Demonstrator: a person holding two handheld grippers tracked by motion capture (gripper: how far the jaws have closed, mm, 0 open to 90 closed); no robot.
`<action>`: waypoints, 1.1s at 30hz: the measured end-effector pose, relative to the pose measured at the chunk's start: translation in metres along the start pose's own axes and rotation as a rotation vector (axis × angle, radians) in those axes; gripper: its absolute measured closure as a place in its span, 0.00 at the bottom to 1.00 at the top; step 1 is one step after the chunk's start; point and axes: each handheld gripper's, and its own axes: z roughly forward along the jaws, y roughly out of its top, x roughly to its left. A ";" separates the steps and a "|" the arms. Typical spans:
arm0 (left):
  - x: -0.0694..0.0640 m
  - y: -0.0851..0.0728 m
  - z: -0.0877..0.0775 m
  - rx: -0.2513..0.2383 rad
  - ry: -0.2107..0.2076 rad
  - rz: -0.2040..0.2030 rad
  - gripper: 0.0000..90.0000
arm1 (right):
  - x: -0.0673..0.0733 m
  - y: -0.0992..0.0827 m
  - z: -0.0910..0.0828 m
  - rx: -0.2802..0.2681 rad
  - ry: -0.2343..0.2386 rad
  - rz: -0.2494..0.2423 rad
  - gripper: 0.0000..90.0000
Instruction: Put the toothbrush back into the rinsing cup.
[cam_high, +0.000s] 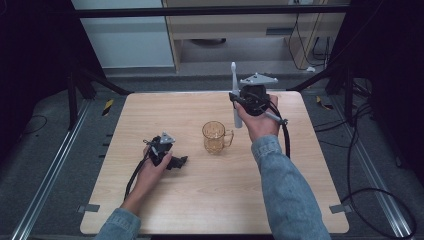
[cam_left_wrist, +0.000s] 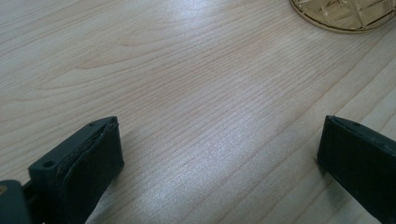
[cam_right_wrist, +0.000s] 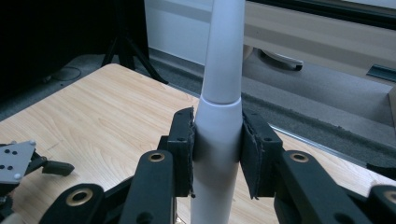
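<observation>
Your right claw (cam_right_wrist: 217, 156) is closed on the white electric toothbrush (cam_right_wrist: 219, 121), both pads pressed flat against the thick part of its handle just below the seam, with the brush upright and its neck rising out of the top of the right gripper view. In the high view that claw (cam_high: 236, 100) holds the toothbrush (cam_high: 234, 92) lifted above the far right part of the counter (cam_high: 165, 210), up and to the right of the amber glass mug (cam_high: 216, 137), apart from it.

The smooth round handle could twist or slide down between the pads if you tip your wrist sharply. Lowered off-centre, its end could strike the rim and tip the mug.

Your left claw (cam_left_wrist: 219, 154) stands wide open with nothing in it, low over bare counter, the mug's base (cam_left_wrist: 345, 14) just ahead.
</observation>
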 end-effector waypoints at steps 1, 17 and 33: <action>0.000 0.000 0.000 0.000 0.000 0.000 0.00 | 0.001 0.001 0.000 0.000 0.002 0.000 0.75; 0.000 0.000 0.000 -0.002 0.001 -0.001 0.00 | 0.018 0.017 0.009 -0.025 0.029 -0.029 0.75; 0.000 0.000 0.000 0.000 0.001 -0.001 0.00 | 0.032 0.017 0.017 -0.026 0.062 -0.041 0.75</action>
